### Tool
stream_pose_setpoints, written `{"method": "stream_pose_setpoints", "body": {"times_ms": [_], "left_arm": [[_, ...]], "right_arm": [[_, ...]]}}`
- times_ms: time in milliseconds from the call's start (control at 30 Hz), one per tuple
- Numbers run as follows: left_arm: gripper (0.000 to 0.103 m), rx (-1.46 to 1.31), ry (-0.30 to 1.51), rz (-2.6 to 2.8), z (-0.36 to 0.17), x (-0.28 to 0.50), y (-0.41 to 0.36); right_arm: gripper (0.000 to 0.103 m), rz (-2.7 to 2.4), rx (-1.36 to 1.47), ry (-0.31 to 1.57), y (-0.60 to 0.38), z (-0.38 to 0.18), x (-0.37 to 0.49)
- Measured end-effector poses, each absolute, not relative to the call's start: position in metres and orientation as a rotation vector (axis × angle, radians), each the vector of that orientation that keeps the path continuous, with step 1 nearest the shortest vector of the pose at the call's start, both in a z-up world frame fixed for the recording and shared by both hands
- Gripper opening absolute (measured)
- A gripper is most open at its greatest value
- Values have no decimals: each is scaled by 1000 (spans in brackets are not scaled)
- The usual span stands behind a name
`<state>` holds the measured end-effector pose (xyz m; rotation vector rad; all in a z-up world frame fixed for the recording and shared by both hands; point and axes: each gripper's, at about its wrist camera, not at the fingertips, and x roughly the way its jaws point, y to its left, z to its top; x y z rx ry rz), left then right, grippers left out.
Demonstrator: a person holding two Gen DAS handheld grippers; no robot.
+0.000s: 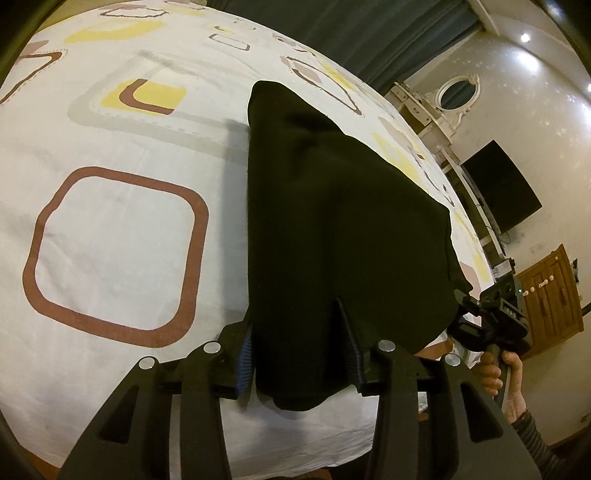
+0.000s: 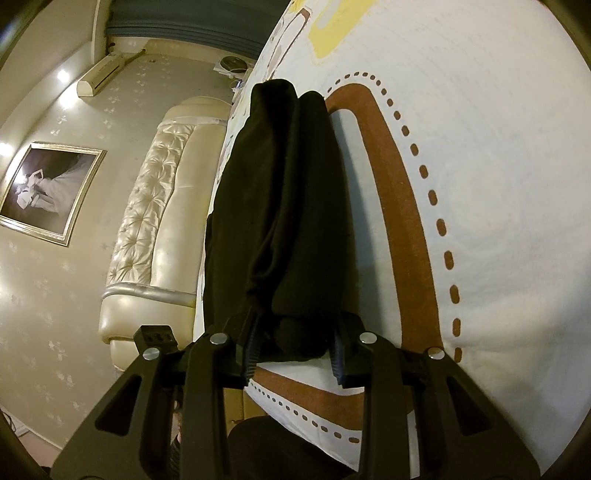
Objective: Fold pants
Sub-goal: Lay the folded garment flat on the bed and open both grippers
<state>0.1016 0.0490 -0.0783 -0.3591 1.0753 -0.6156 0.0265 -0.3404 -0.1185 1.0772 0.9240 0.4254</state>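
Observation:
Black pants [image 1: 325,229] lie lengthwise on a white patterned bed sheet [image 1: 110,229], stretched away from me. My left gripper [image 1: 301,332] is shut on the near end of the pants, cloth bunched between its fingers. My right gripper [image 2: 295,343] is shut on another part of the pants [image 2: 280,206], which look rolled or bunched in that view. The right gripper [image 1: 491,317] also shows in the left wrist view at the pants' right edge, held by a hand.
The bed sheet [image 2: 498,184] has brown, yellow and grey squares. A cream tufted headboard [image 2: 155,229] and framed picture [image 2: 48,192] stand to the left. A black TV [image 1: 502,188], a wooden cabinet [image 1: 550,295] and dark curtains [image 1: 351,33] stand beyond the bed.

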Motion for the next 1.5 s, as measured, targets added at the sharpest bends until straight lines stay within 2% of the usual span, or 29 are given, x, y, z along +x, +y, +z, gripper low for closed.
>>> {"method": "stream_pose_setpoints", "body": {"times_ms": [200, 267, 367, 500, 633, 833, 867, 933, 1033, 1400, 1500], "left_arm": [[45, -338, 1075, -605, -77, 101, 48], [48, -311, 1070, -590, -76, 100, 47], [56, -280, 1065, -562, -74, 99, 46], [75, -219, 1044, -502, -70, 95, 44], [81, -210, 1035, -434, -66, 88, 46], [81, -131, 990, -321, -47, 67, 47], [81, -109, 980, -302, -43, 62, 46], [82, -75, 968, -273, -36, 55, 44], [82, -38, 937, -249, -26, 40, 40], [86, 19, 821, -180, 7, -2, 26], [86, 30, 816, -172, 8, -8, 24]], "right_arm": [[29, 426, 1079, 924, -341, -119, 27], [29, 425, 1079, 924, -342, -119, 27], [30, 422, 1086, 922, -342, -120, 26], [32, 424, 1112, 917, -345, -122, 23], [36, 411, 1143, 913, -353, -122, 13], [38, 348, 1110, 933, -364, -115, -13], [40, 333, 1095, 940, -364, -113, -17], [58, 311, 1034, 947, -360, -103, -25], [76, 212, 882, 951, -347, -83, -33], [83, 22, 391, 895, -273, -37, -59], [86, 4, 333, 862, -264, -31, -62]]}}
